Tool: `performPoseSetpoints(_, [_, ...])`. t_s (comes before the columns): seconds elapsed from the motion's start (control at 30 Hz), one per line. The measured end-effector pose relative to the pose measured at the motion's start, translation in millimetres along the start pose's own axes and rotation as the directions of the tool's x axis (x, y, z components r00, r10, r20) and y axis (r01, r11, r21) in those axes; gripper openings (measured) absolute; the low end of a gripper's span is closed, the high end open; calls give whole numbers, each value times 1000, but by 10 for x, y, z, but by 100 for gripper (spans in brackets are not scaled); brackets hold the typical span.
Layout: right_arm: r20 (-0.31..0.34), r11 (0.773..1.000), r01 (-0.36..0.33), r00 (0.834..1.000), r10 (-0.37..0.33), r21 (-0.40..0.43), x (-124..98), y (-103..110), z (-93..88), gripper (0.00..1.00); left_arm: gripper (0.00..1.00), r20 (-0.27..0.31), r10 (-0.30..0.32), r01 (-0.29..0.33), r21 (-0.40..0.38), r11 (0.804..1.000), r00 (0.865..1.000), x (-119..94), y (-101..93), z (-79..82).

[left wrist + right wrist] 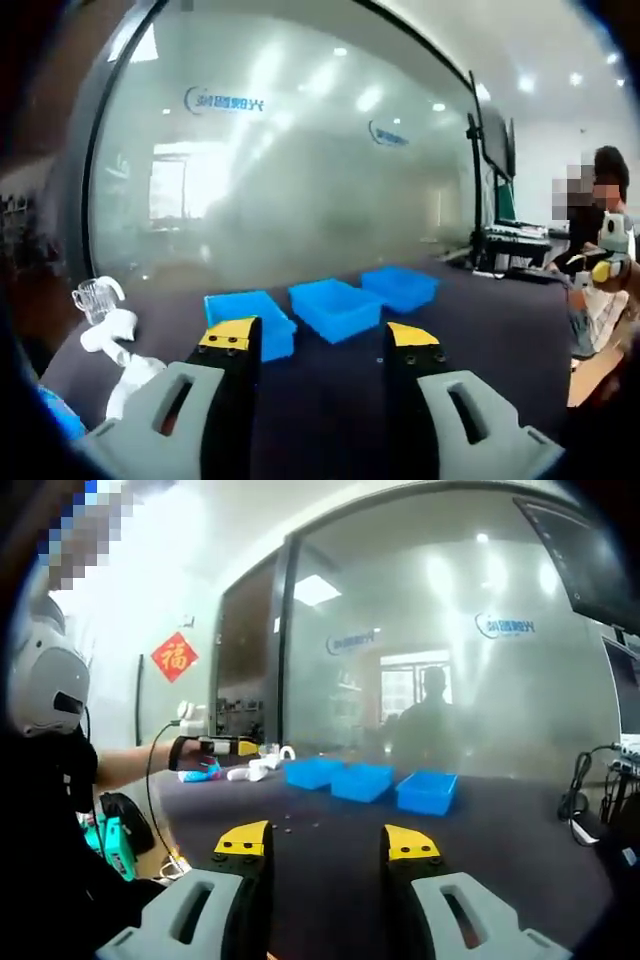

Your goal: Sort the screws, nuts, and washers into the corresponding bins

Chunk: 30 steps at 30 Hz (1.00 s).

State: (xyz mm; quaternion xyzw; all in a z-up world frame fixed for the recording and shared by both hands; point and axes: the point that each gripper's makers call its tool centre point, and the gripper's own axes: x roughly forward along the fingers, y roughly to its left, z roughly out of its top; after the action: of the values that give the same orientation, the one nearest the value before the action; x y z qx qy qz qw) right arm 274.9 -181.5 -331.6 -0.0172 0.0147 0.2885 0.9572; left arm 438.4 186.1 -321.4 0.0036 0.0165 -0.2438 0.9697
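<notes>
Both grippers, left [315, 340] and right [327, 845], jaws apart, holding nothing, above my dark table [500, 840]; three blue bins [335, 308] ahead.

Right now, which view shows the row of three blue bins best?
The left gripper view: the three blue bins sit large just beyond the open left gripper, open tops readable. In the right gripper view the bins are smaller and farther off, past the open right gripper, with small parts scattered before them.
</notes>
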Motion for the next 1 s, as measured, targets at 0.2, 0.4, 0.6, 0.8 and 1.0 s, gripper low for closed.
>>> performPoseSetpoints(0.2, [6, 1000, 1, 1000, -1, -9, 31, -14, 43, 38, 47, 14, 13, -13, -38, 999, 1000, -333, 28, -76])
performPoseSetpoints(0.4, [2, 1000, 4, 1000, -4, -13, 49, -23, 45, 38, 48, -6, 0, -1, -52, 999, 1000, -616, -65, -195])
performPoseSetpoints(0.6, [-17, 1000, 7, 1000, -7, -15, 48, -33, 10, 38, 49, -30, -90, 90, 17, 996, 996, -801, -266, -293])
performPoseSetpoints(0.8, [-38, 1000, -5, 999, 4, -16, 53, -5, -41, 39, 48, -53, -122, 123, 17, 992, 991, -850, -357, -354])
performPoseSetpoints(1.0, [-58, 1000, -22, 998, 21, -20, 57, 35, -84, 40, 48, -58, -161, 164, 50, 985, 985, -869, -501, -309])
